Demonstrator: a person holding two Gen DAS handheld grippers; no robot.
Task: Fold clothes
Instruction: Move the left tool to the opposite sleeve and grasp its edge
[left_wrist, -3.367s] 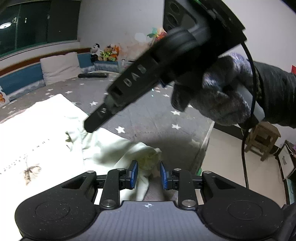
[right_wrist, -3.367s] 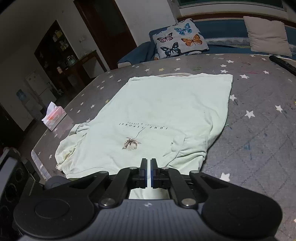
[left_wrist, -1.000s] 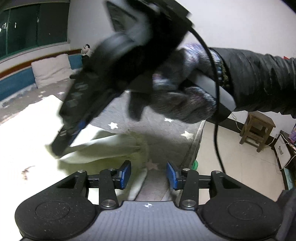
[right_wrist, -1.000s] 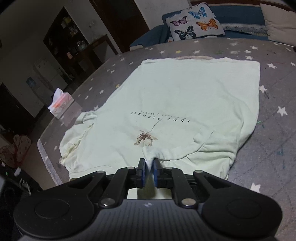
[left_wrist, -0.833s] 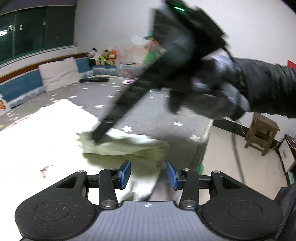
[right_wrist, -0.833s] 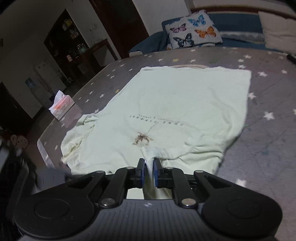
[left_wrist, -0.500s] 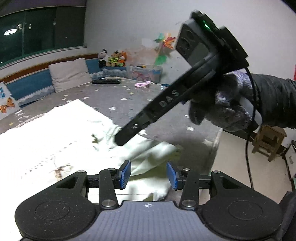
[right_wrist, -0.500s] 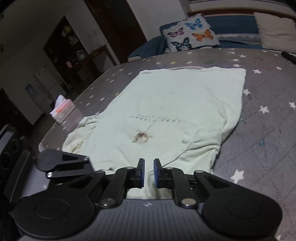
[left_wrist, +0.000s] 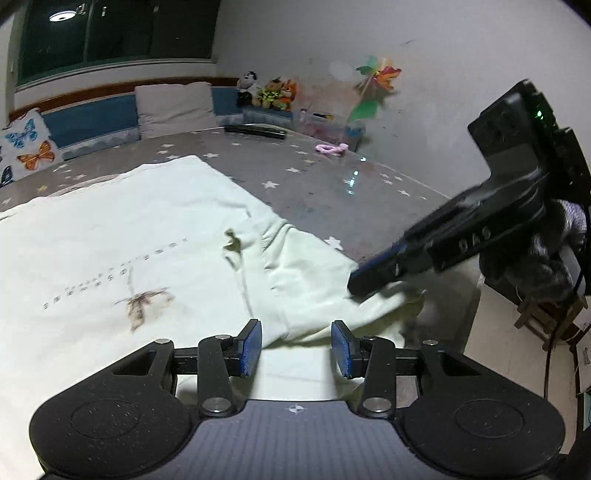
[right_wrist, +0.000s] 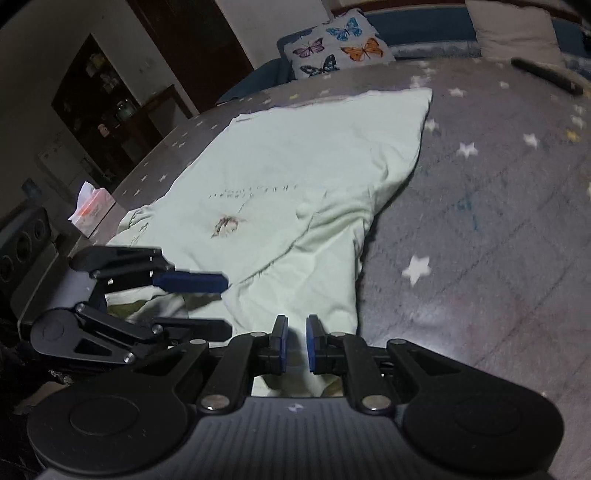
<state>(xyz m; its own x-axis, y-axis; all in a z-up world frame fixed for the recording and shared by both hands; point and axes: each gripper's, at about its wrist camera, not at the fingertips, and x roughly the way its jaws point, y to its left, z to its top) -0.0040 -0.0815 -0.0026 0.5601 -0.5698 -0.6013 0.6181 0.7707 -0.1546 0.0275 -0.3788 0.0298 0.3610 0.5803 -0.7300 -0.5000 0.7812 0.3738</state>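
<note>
Grey star-print table (right_wrist: 480, 229): bore a pale green T-shirt (right_wrist: 295, 177), spread flat with its print up and one sleeve folded onto the body, its near hem bunched at the table edge. Left gripper (left_wrist: 296, 349): jaws wide apart, holding nothing, poised over the bunched hem; right gripper (right_wrist: 294, 343): jaws parted by a narrow gap, nothing clamped, cloth lying just below its tips at the shirt's near corner. Small items on the table: tissue box (right_wrist: 92, 212) beside the far sleeve, remote (left_wrist: 255, 130), pink loop (left_wrist: 331, 148).
</note>
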